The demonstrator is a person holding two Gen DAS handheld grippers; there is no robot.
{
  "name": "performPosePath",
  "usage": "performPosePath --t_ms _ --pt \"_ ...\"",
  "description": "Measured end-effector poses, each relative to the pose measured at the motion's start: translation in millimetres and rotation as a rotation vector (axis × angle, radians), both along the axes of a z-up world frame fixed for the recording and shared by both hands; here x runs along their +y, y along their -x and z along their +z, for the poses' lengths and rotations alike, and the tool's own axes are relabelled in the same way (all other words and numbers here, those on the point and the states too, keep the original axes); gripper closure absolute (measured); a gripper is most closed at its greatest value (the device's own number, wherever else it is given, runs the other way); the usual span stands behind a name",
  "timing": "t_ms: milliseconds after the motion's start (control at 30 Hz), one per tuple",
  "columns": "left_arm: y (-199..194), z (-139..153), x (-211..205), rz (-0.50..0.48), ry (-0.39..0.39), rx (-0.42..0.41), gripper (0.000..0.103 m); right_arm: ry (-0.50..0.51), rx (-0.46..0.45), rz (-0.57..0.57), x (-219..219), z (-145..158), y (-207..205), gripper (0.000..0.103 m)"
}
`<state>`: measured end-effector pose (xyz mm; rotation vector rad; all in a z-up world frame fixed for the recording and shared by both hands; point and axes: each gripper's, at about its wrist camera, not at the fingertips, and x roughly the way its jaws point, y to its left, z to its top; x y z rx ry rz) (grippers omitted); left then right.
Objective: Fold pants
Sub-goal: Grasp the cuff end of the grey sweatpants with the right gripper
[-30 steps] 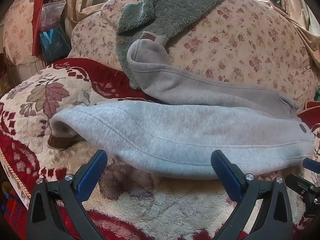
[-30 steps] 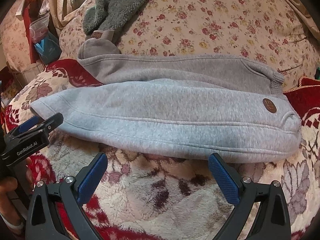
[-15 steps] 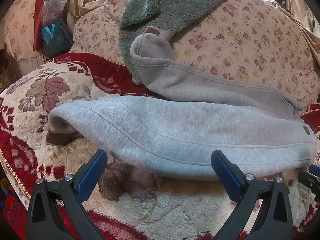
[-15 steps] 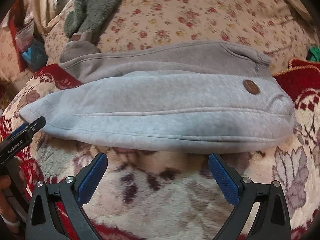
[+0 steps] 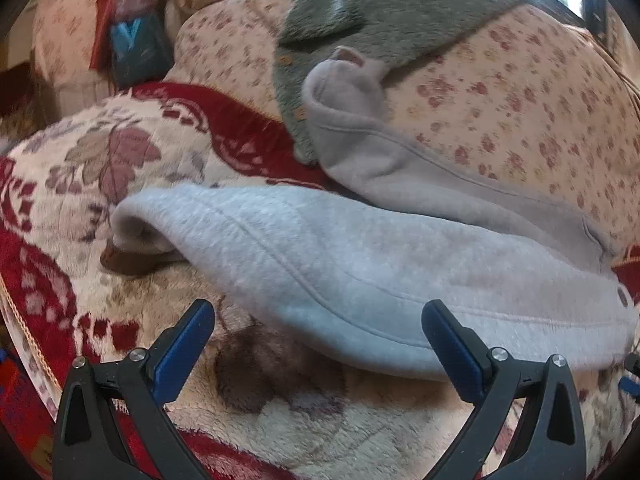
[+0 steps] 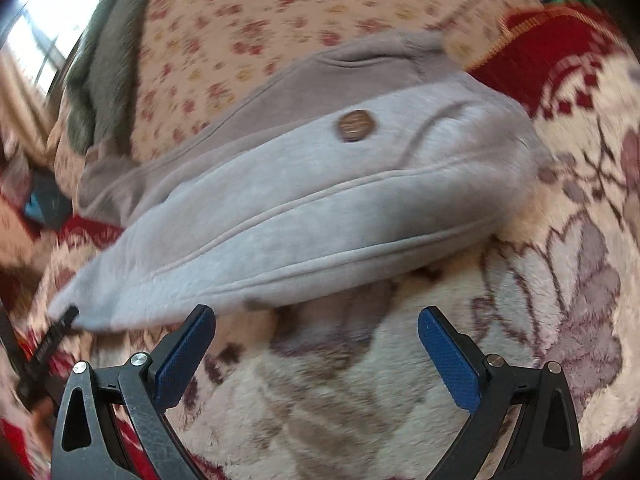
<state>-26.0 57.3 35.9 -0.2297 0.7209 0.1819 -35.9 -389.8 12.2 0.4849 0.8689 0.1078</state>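
— Where do the pants (image 5: 360,272) lie?

— Stretched left to right across the plush blanket (image 5: 304,412) on the sofa, one leg over the other, cuffs at the left, waist with its round leather patch (image 6: 353,125) at the right.

— And the tongs?

— The left tongs (image 5: 316,344) and the right tongs (image 6: 316,344) both stand wide apart, holding nothing, just short of the near edge.

— So which step is it?

— Likely the approach before a crosswise fold. Next, each must close on an end, cuff and waist, and bring them together.
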Motion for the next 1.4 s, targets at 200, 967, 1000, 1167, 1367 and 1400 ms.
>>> performPosePath --t_ms 200,967,1000,1167,1367,1400 --pt "-10.4 -2.9 8.7 0.030 0.007 0.013 0.000 -0.119 0.009 -0.033 -22.8 -8.0 -13.8 0.000" --pt "-73.7 -25.5 18.8 -0.011 0.084 0.110 0.068 -0.246 -0.056 -0.150 -68.0 6.2 -47.5 0.073" --pt "-74.2 -27.4 18.4 -0.029 0.095 0.120 0.083 -0.229 -0.069 -0.140 -66.4 11.1 -46.1 0.074" --pt "-66.0 -19.7 10.9 -0.095 0.132 0.105 0.093 -0.221 -0.105 -0.131 -68.0 26.1 -33.0 0.077" --pt "-50.5 -4.5 2.8 -0.163 0.157 0.088 0.093 -0.187 -0.137 -0.130 -75.3 47.5 -0.7 0.078" --pt "-45.8 -3.2 2.6 -0.176 0.159 0.090 0.093 -0.177 -0.141 -0.124 -75.9 51.0 6.4 0.079"
